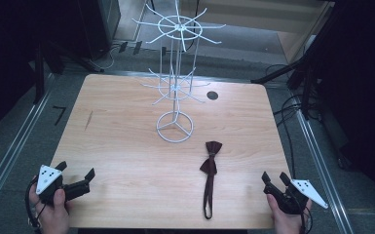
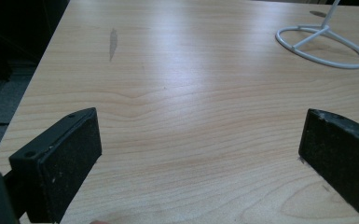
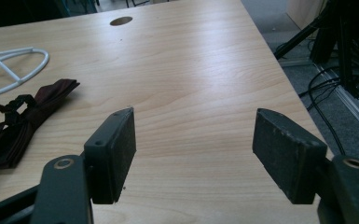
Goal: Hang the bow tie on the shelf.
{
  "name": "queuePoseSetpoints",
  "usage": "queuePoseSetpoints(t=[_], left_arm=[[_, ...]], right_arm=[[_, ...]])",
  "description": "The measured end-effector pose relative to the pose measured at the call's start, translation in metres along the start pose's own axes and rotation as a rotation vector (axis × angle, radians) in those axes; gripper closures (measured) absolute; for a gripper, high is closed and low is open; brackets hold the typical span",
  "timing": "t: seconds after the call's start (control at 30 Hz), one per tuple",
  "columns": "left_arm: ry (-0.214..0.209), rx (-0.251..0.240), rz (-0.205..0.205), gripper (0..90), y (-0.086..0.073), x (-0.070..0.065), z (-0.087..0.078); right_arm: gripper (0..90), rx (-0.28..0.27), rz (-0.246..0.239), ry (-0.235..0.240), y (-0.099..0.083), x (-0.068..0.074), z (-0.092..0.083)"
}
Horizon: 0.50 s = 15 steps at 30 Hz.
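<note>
High view: my left gripper [image 1: 75, 172] and right gripper [image 1: 275, 178] rest at the near corners, jaws apart, empty. Left gripper view: rack base [image 2: 324, 45] ahead-right. Right gripper view: bow tie [image 3: 23, 121] left of my jaws. Judged: nothing begun; next, grasp it.

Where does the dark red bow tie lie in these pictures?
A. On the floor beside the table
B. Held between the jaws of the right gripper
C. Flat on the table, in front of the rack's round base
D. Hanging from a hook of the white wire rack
C: the bow tie lies flat on the wooden table, nearer the person than the base of the wire rack, and neither gripper touches it.
</note>
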State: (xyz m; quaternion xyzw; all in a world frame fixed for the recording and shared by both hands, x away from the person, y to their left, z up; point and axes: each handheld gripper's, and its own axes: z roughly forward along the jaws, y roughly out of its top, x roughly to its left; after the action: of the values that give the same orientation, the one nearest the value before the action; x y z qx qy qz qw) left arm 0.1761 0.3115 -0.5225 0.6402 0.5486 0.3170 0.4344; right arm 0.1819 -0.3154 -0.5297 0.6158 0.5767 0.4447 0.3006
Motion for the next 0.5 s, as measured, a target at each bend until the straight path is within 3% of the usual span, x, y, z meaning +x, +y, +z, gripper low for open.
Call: queuePoseSetpoints(t=[0.13,0.5], left_arm=[[0.006,0.006,0.025,0.0,0.0,-0.002,0.0],[-0.001,0.01,0.021,0.0,0.0,-0.002,0.001]], right_arm=[[32.3,0.0,-0.023,0.028,0.0,0.012,-0.002],[33.4,0.035,-0.082,0.102,-0.005,0.044,0.0]])
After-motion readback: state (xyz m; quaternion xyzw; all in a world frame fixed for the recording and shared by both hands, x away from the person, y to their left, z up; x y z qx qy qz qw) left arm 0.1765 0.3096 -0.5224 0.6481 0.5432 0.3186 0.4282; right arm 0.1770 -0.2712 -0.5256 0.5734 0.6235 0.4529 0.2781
